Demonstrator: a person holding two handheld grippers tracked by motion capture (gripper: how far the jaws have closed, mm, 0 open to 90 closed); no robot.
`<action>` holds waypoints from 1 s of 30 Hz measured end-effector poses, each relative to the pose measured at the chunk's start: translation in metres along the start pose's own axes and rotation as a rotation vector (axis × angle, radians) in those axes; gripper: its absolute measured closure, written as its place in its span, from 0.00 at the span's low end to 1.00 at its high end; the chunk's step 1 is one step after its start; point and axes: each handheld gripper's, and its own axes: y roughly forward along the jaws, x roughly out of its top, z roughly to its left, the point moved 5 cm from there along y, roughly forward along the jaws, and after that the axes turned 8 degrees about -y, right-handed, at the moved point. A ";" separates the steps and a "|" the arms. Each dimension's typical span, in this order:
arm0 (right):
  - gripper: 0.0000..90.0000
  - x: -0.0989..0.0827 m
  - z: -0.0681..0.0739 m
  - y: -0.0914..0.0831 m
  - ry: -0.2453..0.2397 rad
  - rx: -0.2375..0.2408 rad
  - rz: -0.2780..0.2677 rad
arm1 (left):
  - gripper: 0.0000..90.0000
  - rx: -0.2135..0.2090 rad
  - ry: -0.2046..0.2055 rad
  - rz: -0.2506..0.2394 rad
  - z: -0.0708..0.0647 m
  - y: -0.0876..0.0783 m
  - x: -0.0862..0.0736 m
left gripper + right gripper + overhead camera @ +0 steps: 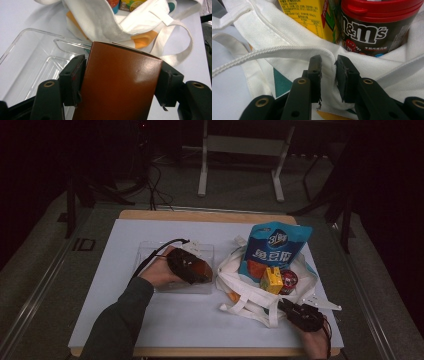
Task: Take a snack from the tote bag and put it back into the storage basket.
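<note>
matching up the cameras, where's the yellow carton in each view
high view: yellow carton stands right of centre in the white tote bag, beside the red-lidded tub.
left gripper view: at the top edge, right of centre, in the bag's mouth.
right gripper view: top, left of centre, left of the tub.
shared landmark: the white tote bag around it.

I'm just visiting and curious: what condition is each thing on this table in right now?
Brown box: between the left gripper jaws, over the tray.
Clear tray: otherwise empty.
Tote bag: open, rim pinched by the right gripper.
Candy jar: lid on, in bag.
Blue snack bag: sticking out of the tote.
</note>
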 end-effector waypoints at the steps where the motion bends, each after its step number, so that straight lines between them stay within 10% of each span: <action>1: 0.82 0.000 0.000 0.000 0.000 0.000 0.000 | 0.38 0.000 0.000 0.000 0.000 0.000 0.000; 15: 0.82 0.000 0.000 0.000 0.000 0.000 0.000 | 0.34 0.026 -0.012 0.047 -0.004 0.017 0.000; 30: 0.82 0.000 0.000 0.000 0.001 0.000 0.001 | 0.33 0.026 -0.047 -0.086 -0.012 0.009 0.016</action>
